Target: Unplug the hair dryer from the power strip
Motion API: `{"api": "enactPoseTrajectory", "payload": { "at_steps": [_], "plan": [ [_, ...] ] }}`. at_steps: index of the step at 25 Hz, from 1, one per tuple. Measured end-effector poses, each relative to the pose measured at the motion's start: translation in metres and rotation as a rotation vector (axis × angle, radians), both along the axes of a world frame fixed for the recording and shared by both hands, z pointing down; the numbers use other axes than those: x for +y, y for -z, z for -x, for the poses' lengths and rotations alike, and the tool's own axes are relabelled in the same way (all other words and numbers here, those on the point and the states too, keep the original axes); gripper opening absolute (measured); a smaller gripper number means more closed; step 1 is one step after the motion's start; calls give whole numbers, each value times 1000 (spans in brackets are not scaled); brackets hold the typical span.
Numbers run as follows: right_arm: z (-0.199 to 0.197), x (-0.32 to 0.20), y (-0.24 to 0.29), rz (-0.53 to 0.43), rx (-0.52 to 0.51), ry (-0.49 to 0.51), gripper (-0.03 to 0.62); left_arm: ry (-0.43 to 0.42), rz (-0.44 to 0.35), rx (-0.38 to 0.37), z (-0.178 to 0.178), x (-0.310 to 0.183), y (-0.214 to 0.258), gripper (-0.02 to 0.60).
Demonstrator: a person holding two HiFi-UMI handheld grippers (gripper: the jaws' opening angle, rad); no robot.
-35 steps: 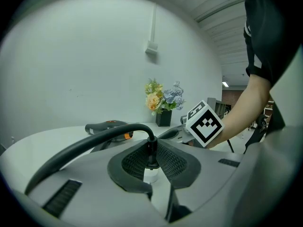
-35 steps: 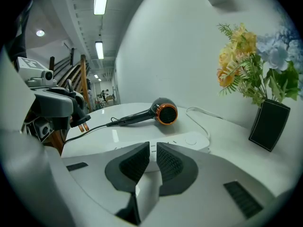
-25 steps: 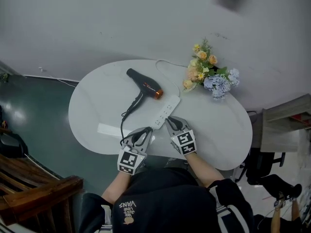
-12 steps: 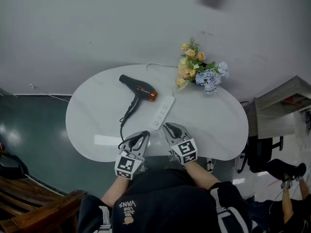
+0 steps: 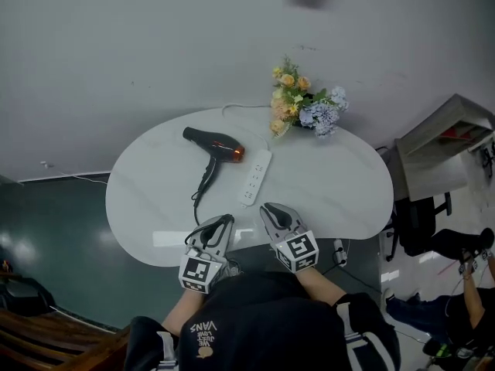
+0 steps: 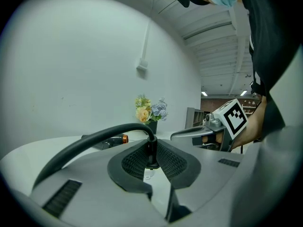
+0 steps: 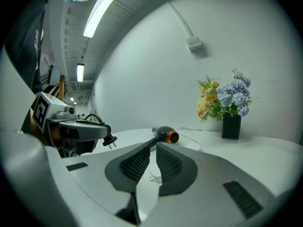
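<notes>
L hand-held gripper (image 5: 222, 222) clenched on dryer plug (image 7: 110, 142), clear of power strip (image 5: 256, 178); R hand-held gripper (image 5: 272, 209) slightly apart, empty.

Yellow and blue flower bouquet (image 5: 298, 103) in black vase (image 7: 231, 126), white oval table (image 5: 332, 184), grey wall (image 5: 155, 45) behind

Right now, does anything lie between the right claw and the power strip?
Nothing visible does. The right claw hangs above only bare tabletop, which runs on to the power strip. The plug is off to the side, in the left claw.
</notes>
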State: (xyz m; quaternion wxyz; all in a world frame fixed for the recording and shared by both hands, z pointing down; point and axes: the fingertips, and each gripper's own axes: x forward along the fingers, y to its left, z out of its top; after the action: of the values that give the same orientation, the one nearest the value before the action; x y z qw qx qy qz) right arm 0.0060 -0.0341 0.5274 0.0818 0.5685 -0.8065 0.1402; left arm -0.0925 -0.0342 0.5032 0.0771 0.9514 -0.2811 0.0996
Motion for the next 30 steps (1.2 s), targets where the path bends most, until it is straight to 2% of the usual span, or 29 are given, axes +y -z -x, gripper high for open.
{"api": "enactPoseTrajectory", "payload": {
  "at_steps": [18, 30],
  "plan": [
    [24, 41, 27, -75, -6, -49, 58, -23, -21, 49, 29, 25, 12, 63],
    [27, 62, 24, -55, 24, -79, 48, -26, -14, 69, 44, 35, 16, 63]
  ]
}}
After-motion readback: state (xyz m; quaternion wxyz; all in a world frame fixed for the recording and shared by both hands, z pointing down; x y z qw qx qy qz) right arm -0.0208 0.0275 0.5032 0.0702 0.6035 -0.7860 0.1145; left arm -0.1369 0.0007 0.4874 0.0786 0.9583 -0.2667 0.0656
